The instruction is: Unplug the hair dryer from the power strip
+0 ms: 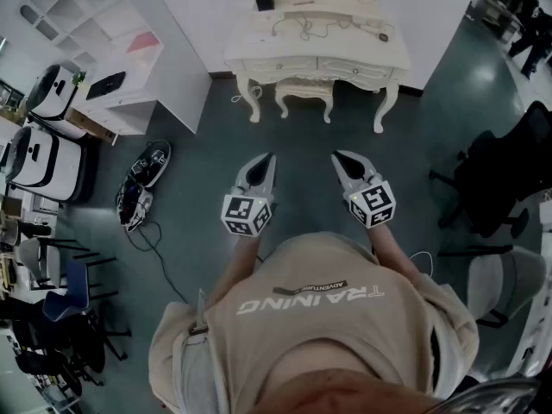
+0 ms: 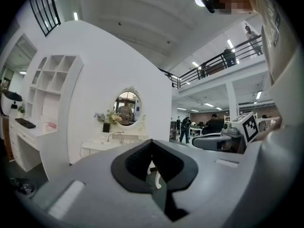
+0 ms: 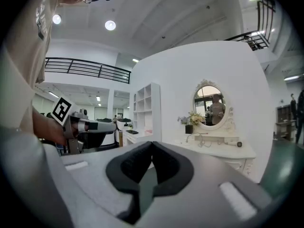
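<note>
My left gripper (image 1: 263, 160) and right gripper (image 1: 343, 158) are both clenched tip to tip with nothing between them. I hold them side by side in front of my chest, above the floor (image 1: 198, 171), both pointing straight ahead. In the left gripper view the closed tips (image 2: 152, 144) frame only the legs of a stool. The right gripper's tips (image 3: 152, 144) frame nothing but bare floor.

Ahead of both grippers, well apart from them, stands a white dressing surface (image 1: 259, 48) against the wall, with the stool (image 1: 304, 93) tucked under its middle. On top, a thin cable (image 1: 302, 26) loops across the middle. It leads to what I take to be the hair dryer (image 1: 379, 33), a small pale shape near the right end. It seems to lie lengthwise along the surface, its dark end (image 3: 239, 144) toward the right edge. I cannot pick out the power strip with certainty; it may be the pale block near the left end.

The dryer lies forward and slightly to my right, so my right gripper is the nearer one. I judge the plug is more likely on my left gripper's side.
</note>
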`<state>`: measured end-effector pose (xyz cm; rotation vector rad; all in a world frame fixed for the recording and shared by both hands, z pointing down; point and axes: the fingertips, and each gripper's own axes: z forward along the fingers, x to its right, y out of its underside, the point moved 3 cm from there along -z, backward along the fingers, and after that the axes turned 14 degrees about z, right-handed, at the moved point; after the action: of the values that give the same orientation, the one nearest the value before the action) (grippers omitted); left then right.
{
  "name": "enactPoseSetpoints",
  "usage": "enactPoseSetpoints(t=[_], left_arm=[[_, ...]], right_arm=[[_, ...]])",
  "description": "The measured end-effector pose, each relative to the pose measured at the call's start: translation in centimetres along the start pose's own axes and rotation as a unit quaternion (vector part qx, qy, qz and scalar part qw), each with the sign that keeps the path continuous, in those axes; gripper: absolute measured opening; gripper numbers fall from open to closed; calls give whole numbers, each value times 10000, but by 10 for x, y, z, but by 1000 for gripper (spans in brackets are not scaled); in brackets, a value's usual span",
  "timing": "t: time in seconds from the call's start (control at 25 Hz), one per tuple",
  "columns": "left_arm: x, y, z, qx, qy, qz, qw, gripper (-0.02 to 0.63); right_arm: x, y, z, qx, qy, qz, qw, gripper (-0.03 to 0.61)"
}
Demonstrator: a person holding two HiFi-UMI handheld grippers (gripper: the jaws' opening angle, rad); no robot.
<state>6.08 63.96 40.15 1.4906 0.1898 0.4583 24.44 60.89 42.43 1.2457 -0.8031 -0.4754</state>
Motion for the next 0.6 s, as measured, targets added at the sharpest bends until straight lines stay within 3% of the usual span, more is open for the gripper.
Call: enactPoseSetpoints(t=[0.28,0.6], left_arm=[[-29,13,6,-10,103,-19,9999,2],[-56,54,-10,-213,435,-218,9986,2]], right_arm=[[-6,13,31,-154,76,39,9998,5],[-29,41,60,-324,338,51,9989,5]])
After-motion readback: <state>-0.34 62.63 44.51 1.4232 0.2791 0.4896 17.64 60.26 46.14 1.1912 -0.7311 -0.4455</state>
